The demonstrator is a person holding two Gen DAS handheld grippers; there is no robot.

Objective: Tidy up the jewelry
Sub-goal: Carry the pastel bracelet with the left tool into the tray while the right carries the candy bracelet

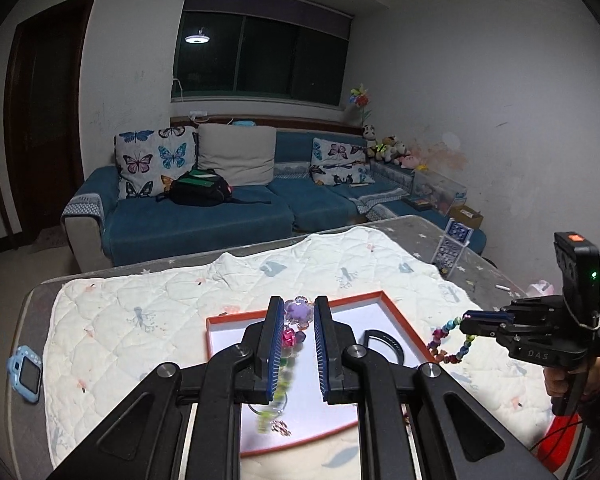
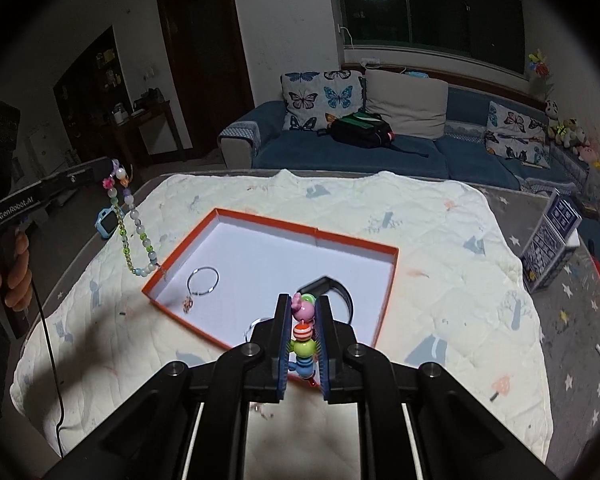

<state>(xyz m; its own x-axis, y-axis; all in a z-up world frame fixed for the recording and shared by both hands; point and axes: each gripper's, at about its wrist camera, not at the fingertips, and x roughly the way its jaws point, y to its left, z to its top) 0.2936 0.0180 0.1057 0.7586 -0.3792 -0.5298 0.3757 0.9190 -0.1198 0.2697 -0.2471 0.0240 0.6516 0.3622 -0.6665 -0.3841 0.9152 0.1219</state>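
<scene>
Two strands: both bead strings are in the air, one per gripper, above the orange-rimmed tray (image 2: 356, 242).
Left strand: crystal bead string (image 2: 129, 227) with a purple flower charm at its top; it hangs as a long loop from the left gripper (image 1: 299, 313), its low end just over the tray's near-left corner in the right wrist view.
Left gripper: clenched on the crystal bead string, flower bead between the blue pads, rest of the strand trailing down and blurred.
Right strand: chunky cartoon-bead bracelet (image 2: 303, 336), pink, striped, green and blue beads stacked between the pads.
Right gripper: (image 2: 303, 304) clamped on the chunky cartoon-bead bracelet; from the left wrist view the bracelet dangles as a small loop off the tray's right edge.
Already in tray: thin silver bangle (image 2: 203, 281) with a small charm, black band (image 2: 342, 292) at the near-right side.
Tray footing: sits on a quilted white mat (image 2: 460, 280) on the table.
Step, my reading: carrying, both pieces lifted, neither placed yet.
Next move calls for: bring each strand over bare white floor of the tray, lower until the beads pool, then let go; keep them apart and clear of the bangle.
Risk: long loop could snag the rim.
</scene>
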